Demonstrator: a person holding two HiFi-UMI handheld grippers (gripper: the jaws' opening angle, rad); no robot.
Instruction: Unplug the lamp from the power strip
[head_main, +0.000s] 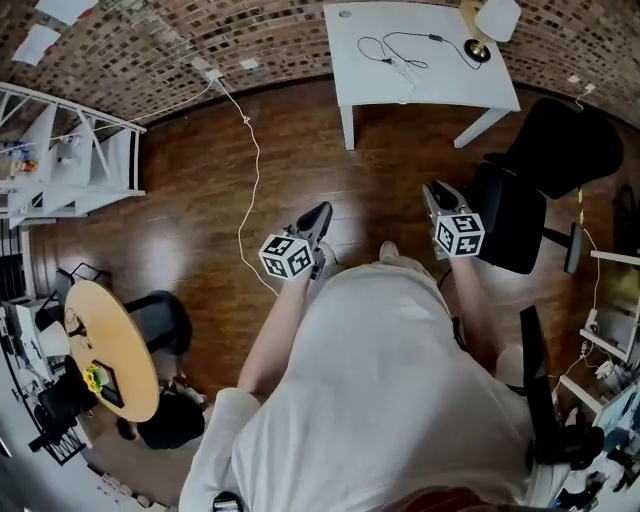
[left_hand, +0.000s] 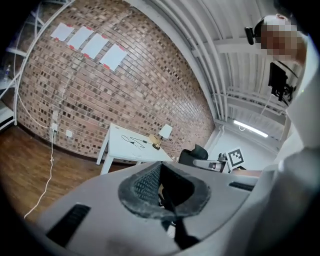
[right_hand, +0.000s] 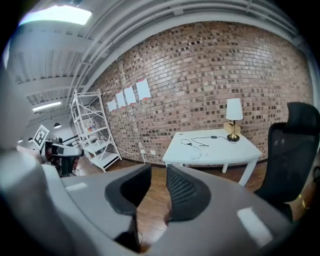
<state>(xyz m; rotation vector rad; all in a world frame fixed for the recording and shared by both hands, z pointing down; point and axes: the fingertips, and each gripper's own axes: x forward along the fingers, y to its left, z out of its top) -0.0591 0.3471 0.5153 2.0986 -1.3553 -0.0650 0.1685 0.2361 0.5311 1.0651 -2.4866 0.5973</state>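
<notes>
White table (head_main: 440, 85) against the brick wall (head_main: 250, 35) bears the lamp (head_main: 497, 17) at its far corner, its black cord (head_main: 432, 38) trailing across the top. We hold both well apart from it: left gripper (left_hand: 160, 167) pinched together and empty, right gripper (right_hand: 156, 172) parted around nothing.
</notes>
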